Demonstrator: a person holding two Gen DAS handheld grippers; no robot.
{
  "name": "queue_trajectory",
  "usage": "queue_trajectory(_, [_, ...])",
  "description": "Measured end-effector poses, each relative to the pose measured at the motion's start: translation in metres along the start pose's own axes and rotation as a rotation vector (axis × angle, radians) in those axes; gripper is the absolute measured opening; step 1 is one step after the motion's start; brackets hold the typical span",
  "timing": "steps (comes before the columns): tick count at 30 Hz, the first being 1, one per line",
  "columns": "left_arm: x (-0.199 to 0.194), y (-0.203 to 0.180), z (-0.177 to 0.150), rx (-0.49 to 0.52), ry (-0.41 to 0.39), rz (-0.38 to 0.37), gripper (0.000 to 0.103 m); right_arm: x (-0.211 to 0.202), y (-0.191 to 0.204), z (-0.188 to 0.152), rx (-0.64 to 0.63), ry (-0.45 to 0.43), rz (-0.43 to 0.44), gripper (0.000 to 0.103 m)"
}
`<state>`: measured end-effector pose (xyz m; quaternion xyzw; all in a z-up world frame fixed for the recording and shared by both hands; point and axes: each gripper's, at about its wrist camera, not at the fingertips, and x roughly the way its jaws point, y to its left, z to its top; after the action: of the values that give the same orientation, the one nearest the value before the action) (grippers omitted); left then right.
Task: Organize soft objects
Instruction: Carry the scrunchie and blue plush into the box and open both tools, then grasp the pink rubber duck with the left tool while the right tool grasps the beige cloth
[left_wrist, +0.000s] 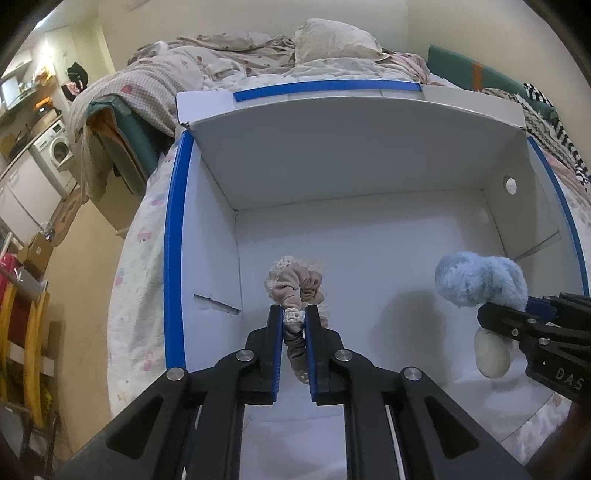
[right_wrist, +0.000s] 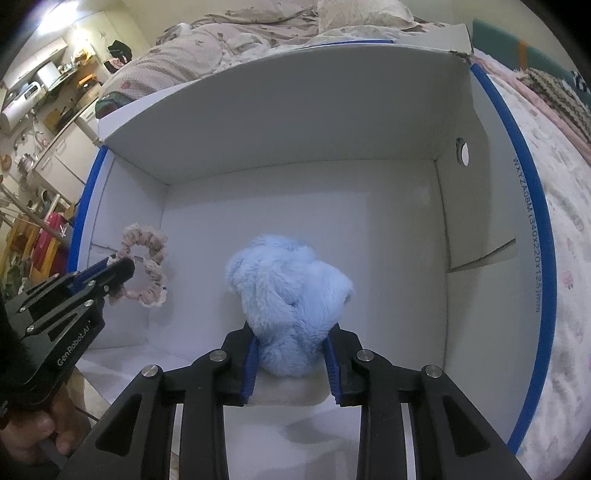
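A white cardboard box (left_wrist: 332, 155) with blue edge tape stands open on a bed; it also shows in the right wrist view (right_wrist: 295, 122). My left gripper (left_wrist: 294, 314) is shut on a beige-pink scrunchie (left_wrist: 295, 284) and holds it over the box's left side; the scrunchie also shows in the right wrist view (right_wrist: 147, 254), with the left gripper (right_wrist: 118, 273) on it. My right gripper (right_wrist: 291, 332) is shut on a fluffy light-blue plush (right_wrist: 291, 291) with a cream part (right_wrist: 288, 395) below, inside the box's right side. The plush (left_wrist: 480, 280) and right gripper (left_wrist: 495, 317) show in the left wrist view.
The box's far flap (left_wrist: 369, 107) stands up behind it. Crumpled bedding and a pillow (left_wrist: 332, 40) lie beyond. A striped cloth (left_wrist: 554, 122) lies to the right. A washing machine (left_wrist: 55, 147) and kitchen units are at far left, past the bed's edge.
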<state>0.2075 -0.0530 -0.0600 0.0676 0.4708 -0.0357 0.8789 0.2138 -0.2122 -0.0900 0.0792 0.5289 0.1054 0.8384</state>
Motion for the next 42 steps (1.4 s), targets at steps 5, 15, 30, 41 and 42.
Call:
queue_trajectory(5, [-0.003,0.004,0.0,-0.032,-0.001,-0.021,0.015,-0.007,-0.002,0.004,0.022,-0.028,0.028,0.072])
queue_trajectory(15, [-0.024,0.012,0.0,-0.073,-0.082,-0.008,0.059,-0.024,0.0,0.009,0.04,-0.123,0.011,0.103])
queue_trajectory(30, [-0.057,0.013,-0.009,-0.041,-0.141,0.025,0.059,-0.033,0.01,0.0,0.008,-0.157,0.03,0.103])
queue_trajectory(41, [-0.085,0.024,-0.025,-0.058,-0.142,-0.027,0.059,-0.065,0.009,-0.018,0.038,-0.215,0.02,0.103])
queue_trajectory(42, [-0.087,0.024,-0.029,-0.053,-0.137,-0.024,0.059,-0.068,0.008,-0.02,0.041,-0.218,0.021,0.103])
